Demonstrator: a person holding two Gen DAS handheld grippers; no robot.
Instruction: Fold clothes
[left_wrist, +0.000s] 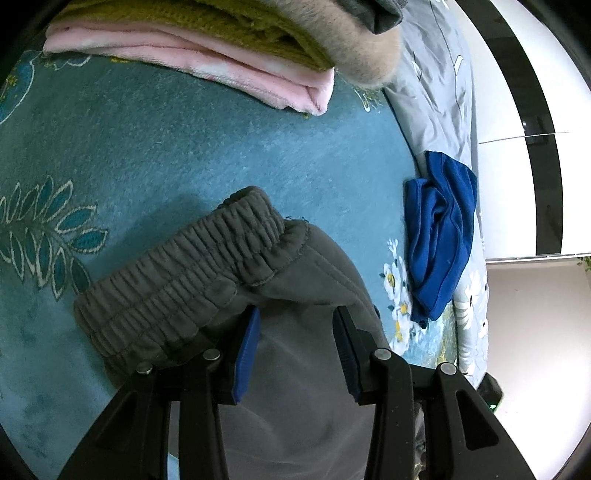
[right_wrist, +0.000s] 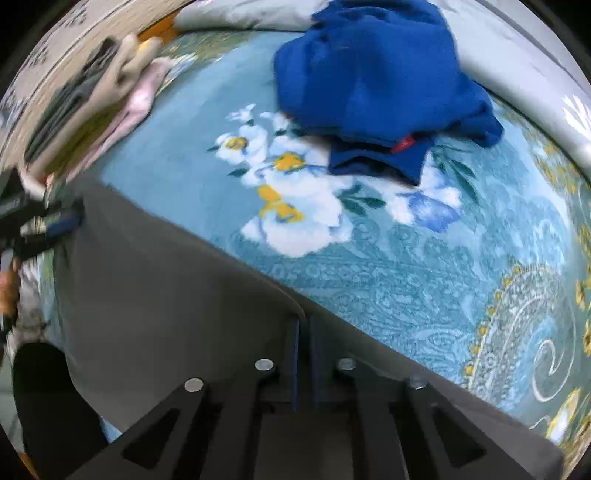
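Grey trousers (left_wrist: 229, 258) lie on the teal flowered blanket (left_wrist: 184, 147), their ribbed elastic waistband (left_wrist: 177, 280) turned toward the left. My left gripper (left_wrist: 297, 317) hovers over the trousers just behind the waistband, its blue pads (left_wrist: 247, 343) apart with smooth grey cloth showing between them. In the right wrist view the trousers (right_wrist: 166, 295) stretch as a flat grey sheet with a straight edge. My right gripper (right_wrist: 303, 321) is shut on that edge, its pads nearly touching with the cloth pinched between them. The left gripper (right_wrist: 55, 221) shows at the far left there, blurred.
A crumpled blue garment (left_wrist: 439, 236) (right_wrist: 369, 81) lies to the right on the blanket (right_wrist: 406, 258). A stack of folded clothes, pink (left_wrist: 221, 66), olive (left_wrist: 221, 22) and beige (left_wrist: 362, 44), sits at the far side. A grey quilt (left_wrist: 436, 92) borders the blanket. A hand (right_wrist: 7, 288) shows at the left edge.
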